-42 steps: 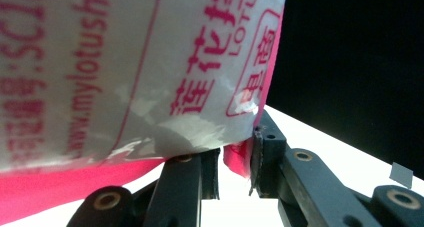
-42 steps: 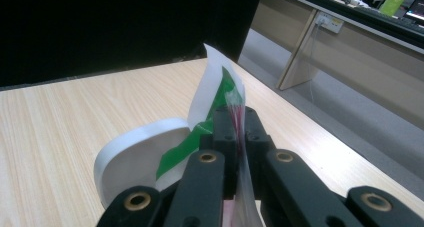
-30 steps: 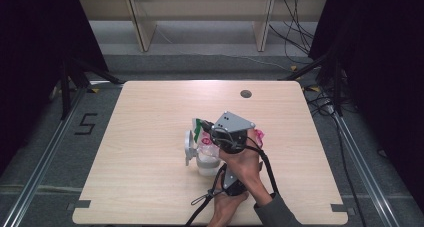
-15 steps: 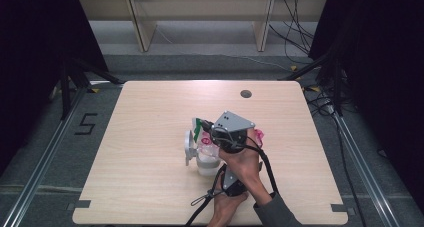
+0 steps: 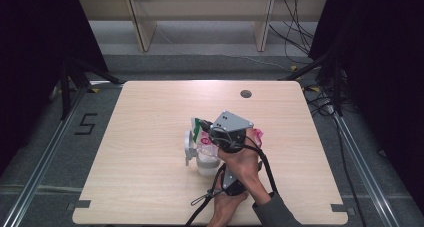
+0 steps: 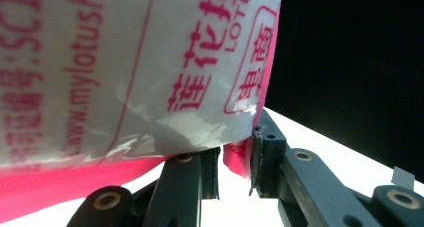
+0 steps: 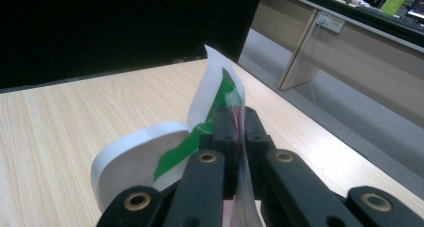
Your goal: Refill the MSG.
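A plastic packet (image 5: pixel 205 139) is held up over the middle of the table between both grippers. It is white and pink with red print (image 6: pixel 125 72) and has a green and white flap (image 7: pixel 220 87) at one end. In the left gripper view, my left gripper (image 6: pixel 235 169) is shut on the packet's pink lower edge. My right gripper (image 7: pixel 239 129) is shut on the thin film just below the green flap. In the high view the right gripper's grey plate (image 5: pixel 231 123) sits above the packet, and the person's forearms cross below it.
A white rounded object (image 7: pixel 132 159) lies on the wooden table (image 5: pixel 150 112) just left of the packet (image 5: pixel 190 147). A dark round hole (image 5: pixel 245 93) sits near the table's far edge. Cables trail from the grippers toward the front edge (image 5: pixel 200 202).
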`<state>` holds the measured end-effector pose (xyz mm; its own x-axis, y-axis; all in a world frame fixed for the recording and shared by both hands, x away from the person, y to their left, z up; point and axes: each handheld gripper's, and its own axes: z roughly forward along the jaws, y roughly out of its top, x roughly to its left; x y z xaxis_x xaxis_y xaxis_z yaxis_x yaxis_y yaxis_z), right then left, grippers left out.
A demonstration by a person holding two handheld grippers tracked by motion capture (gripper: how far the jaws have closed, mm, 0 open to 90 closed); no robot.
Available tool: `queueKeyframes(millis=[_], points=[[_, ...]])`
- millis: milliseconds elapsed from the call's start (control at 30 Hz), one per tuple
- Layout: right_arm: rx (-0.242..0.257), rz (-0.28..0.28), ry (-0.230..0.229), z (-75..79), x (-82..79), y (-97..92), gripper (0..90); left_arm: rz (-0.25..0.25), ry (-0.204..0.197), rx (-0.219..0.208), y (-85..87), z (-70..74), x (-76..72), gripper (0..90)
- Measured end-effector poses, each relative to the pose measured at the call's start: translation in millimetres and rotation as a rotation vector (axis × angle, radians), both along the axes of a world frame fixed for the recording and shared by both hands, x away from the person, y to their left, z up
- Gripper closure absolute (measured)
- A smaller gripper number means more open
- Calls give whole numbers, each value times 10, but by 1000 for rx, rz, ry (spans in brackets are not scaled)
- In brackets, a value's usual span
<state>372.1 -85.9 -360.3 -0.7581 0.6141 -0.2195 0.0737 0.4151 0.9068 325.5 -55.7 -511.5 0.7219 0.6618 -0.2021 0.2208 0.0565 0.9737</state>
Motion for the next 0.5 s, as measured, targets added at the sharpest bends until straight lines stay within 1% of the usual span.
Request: queueKeyframes(millis=[33, 100, 133, 167, 200, 233, 400, 433, 500], points=[[-6, -2, -5, -1, 3, 1, 893, -27, -4, 0, -7, -2, 13, 762], [-3, -1, 1, 1, 9, 1, 893, -28, -3, 2, -3, 4, 16, 762], [1, -2, 4, 3, 9, 1, 893, -2, 0, 1, 0, 6, 8, 762], [2, -11, 2, 5, 3, 1, 893, 1, 0, 5, -3, 8, 10, 762], [3, -13, 8, 4, -1, 1, 893, -4, -1, -4, -7, 7, 13, 762], [0, -14, 6, 4, 1, 0, 893, -2, 1, 1, -8, 7, 14, 762], [-6, -9, -7, 15, 10, -2, 893, -4, -1, -6, -15, 17, 26, 762], [-9, -8, -13, 17, 12, -3, 893, -32, -4, -7, -22, 18, 40, 762], [-6, -9, -12, 18, 15, -6, 893, -35, -3, -4, -24, 24, 43, 762]])
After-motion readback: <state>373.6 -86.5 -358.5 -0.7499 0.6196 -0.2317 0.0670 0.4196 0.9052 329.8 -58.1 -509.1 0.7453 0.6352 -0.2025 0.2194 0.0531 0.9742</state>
